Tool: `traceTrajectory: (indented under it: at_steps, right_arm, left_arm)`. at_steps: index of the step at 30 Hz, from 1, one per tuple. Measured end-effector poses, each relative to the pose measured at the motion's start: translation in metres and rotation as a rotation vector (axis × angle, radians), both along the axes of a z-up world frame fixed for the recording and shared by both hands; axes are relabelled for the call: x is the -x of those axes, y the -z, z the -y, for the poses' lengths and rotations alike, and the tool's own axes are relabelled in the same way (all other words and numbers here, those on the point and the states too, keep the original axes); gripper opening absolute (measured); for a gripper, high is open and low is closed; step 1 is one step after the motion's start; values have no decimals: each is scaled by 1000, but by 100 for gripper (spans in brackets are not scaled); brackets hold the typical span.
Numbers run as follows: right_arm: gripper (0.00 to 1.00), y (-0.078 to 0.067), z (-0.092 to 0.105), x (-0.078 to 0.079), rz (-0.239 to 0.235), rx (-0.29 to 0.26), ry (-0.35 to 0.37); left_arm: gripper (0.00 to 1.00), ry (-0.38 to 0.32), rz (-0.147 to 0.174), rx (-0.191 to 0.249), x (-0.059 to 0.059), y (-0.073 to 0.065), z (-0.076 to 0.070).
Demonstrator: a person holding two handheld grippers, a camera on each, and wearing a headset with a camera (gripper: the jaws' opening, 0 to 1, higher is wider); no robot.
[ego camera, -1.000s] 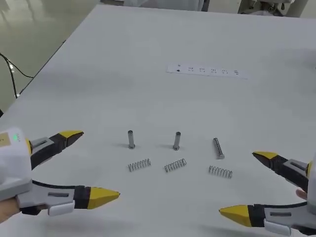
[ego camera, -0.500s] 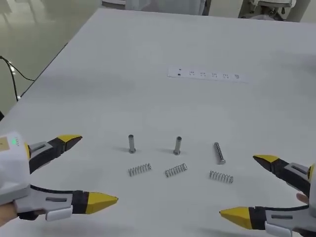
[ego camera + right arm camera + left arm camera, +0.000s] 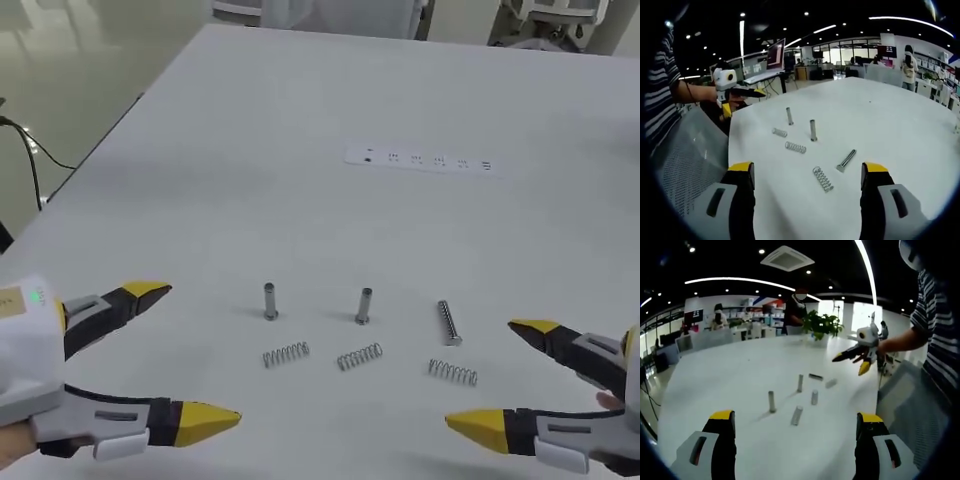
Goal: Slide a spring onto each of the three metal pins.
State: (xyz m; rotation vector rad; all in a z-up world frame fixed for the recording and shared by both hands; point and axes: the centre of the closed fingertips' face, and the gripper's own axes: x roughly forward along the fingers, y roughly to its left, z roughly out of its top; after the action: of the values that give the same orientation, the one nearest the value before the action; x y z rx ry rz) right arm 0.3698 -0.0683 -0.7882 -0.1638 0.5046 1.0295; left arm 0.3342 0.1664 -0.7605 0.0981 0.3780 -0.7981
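Two metal pins stand upright on the white table, and a third pin lies on its side to their right. In front of each pin lies a spring. My left gripper hovers open at the near left, holding nothing. At the near right my right gripper is open too, its jaws just right of the third spring. The right gripper view has the lying pin and nearest spring ahead of the gripper. Ahead of the left gripper are a spring and an upright pin.
A white power strip lies flat on the table beyond the pins. The table's left edge runs diagonally, with a black cable hanging beside it. People stand at the far end of the table.
The head camera has tilted, so pins and springs sit lower in the picture. Both grippers stay open in nearly the same places; nothing on the table has moved.
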Motion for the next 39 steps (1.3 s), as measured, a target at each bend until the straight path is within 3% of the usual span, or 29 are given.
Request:
traceTrajectory:
  at_steps: [6, 15, 18, 27, 39]
  right_arm:
    - [82, -7, -4, -7, -8, -30, 5]
    - [78, -11, -13, -16, -5, -22, -1]
    - [76, -13, -14, -23, 11, -16, 1]
    - [63, -10, -15, -42, -2, 22, 11]
    - [50, 0, -16, -59, -77, 50, 37]
  left_arm:
    - [98, -6, 3, 1, 0, -1, -3]
    - [98, -17, -3, -2, 2, 1, -10]
    - [98, -30, 14, -11, 0, 0, -12]
    - [98, -34, 8, -5, 1, 2, -13]
    - [98, -40, -1, -1, 2, 5, -14]
